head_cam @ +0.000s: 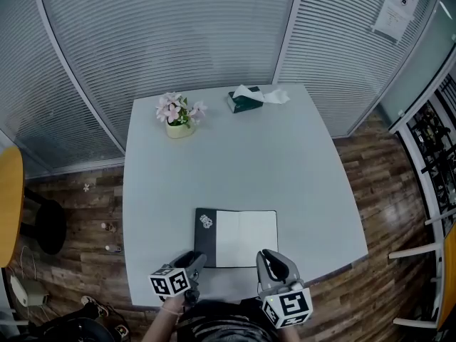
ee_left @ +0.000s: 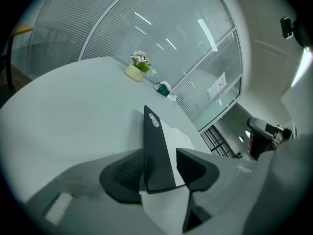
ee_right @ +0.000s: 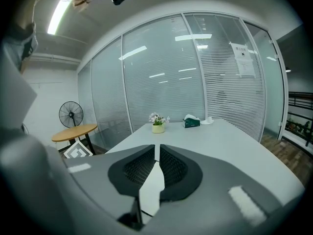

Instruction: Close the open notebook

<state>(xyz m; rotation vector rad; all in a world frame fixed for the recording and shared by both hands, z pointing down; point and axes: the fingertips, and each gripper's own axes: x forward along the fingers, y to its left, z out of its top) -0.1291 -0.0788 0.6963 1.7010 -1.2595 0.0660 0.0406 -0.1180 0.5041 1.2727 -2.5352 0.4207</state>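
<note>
The notebook [head_cam: 242,238] lies open near the table's front edge, with white pages and a black cover [head_cam: 205,237] on its left. In the left gripper view the black cover [ee_left: 155,146] stands lifted on edge between the jaws of my left gripper [ee_left: 160,155]. It leans against the left pad, and a gap shows to the right pad. My left gripper [head_cam: 194,261] is at the notebook's front left corner. My right gripper [head_cam: 269,261] is at the front right corner. Its jaws [ee_right: 157,151] are shut on the thin white page edge [ee_right: 152,185].
A pot of pink flowers [head_cam: 179,116] and a green tissue box [head_cam: 246,100] stand at the far side of the grey table [head_cam: 285,169]. A yellow round table [head_cam: 8,198] is off to the left over the wooden floor. Glass walls with blinds lie behind.
</note>
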